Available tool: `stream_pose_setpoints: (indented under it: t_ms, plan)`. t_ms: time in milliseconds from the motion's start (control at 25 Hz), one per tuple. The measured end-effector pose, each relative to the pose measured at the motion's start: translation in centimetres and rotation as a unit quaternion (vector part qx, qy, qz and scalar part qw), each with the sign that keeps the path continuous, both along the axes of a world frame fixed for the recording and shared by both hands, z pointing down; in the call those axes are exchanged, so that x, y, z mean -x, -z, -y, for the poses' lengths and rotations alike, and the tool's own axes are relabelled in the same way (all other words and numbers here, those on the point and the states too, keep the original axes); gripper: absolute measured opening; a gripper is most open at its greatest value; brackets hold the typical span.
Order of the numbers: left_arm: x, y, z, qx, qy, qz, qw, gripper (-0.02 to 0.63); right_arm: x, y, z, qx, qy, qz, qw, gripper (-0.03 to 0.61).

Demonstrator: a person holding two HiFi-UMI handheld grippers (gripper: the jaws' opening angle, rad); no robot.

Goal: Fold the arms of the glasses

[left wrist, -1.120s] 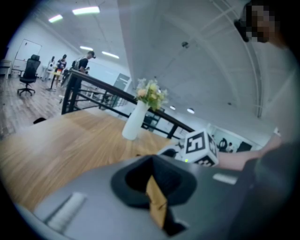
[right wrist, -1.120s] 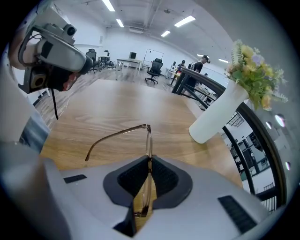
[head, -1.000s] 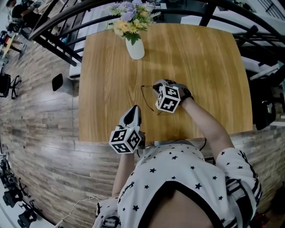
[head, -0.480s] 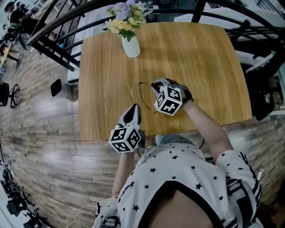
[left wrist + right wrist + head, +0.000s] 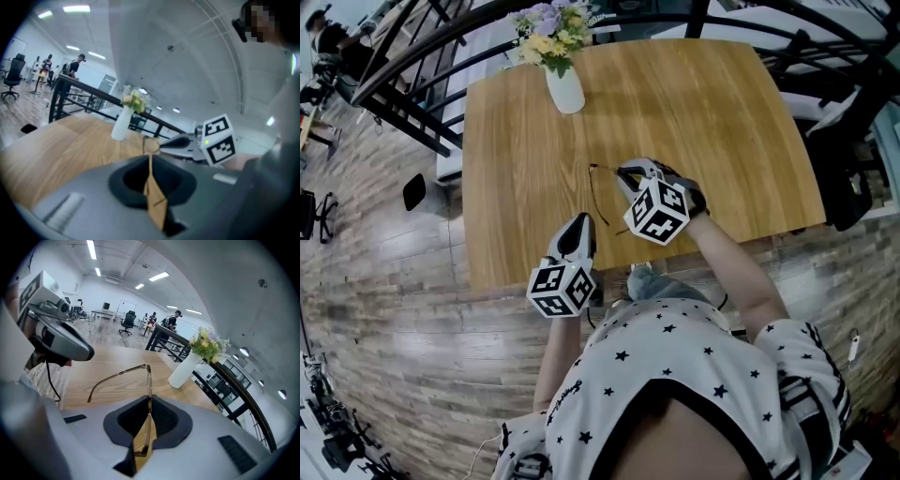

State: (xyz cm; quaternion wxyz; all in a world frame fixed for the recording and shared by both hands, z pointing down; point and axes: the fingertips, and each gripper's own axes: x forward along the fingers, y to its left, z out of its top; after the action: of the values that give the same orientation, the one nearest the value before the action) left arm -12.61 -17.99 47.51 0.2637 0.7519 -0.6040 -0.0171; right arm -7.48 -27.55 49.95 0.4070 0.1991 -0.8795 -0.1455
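Thin-framed glasses [image 5: 598, 187] hang just above the wooden table [image 5: 722, 122], left of my right gripper [image 5: 630, 174]. That gripper is shut on their front frame. In the right gripper view the frame [image 5: 149, 380] runs out of the closed jaws [image 5: 149, 401], and one arm [image 5: 117, 376] stands unfolded out to the left. My left gripper [image 5: 578, 228] is shut and empty over the table's near edge, pointing at the glasses without touching them. The left gripper view shows its closed jaws [image 5: 150, 159], one lens [image 5: 151, 146] beyond them, and the right gripper [image 5: 187, 142].
A white vase of flowers [image 5: 564, 89] stands at the table's far left, also visible as the vase [image 5: 183, 370] in the right gripper view. Black railings [image 5: 403, 56] run behind the table. Wooden floor [image 5: 384, 281] lies to the left. The person's patterned shirt [image 5: 675, 375] fills the foreground.
My right gripper has risen and turned a little, lifting the glasses with it. The left gripper has drifted slightly and stays shut.
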Motion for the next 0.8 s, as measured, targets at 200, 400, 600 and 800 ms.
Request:
stream_pose_setpoints:
  t_ms: [200,400,600,800]
  plan:
    - [-0.4,0.7,-1.7,-0.009,-0.009,0.002,0.9999,0.009,-0.7,1.6,-2.2,-0.009,-0.014,0.015,1.000,0.020]
    - [-0.9,1.1,-3.2,-0.014,-0.023,-0.005,0.9996,0.017,-1.2,3.0,-4.2,-0.018,-0.023,0.029,0.999,0.020]
    - [-1.6,1.4,-4.3,-0.016,-0.042,-0.010,0.9989,0.052,-1.3,4.5,-6.0,-0.029,-0.026,0.043,0.998,0.020]
    - [-2.3,1.7,-5.2,-0.018,-0.058,-0.008,0.9981,0.057,-1.5,6.0,-7.3,-0.041,-0.028,0.055,0.997,0.020]
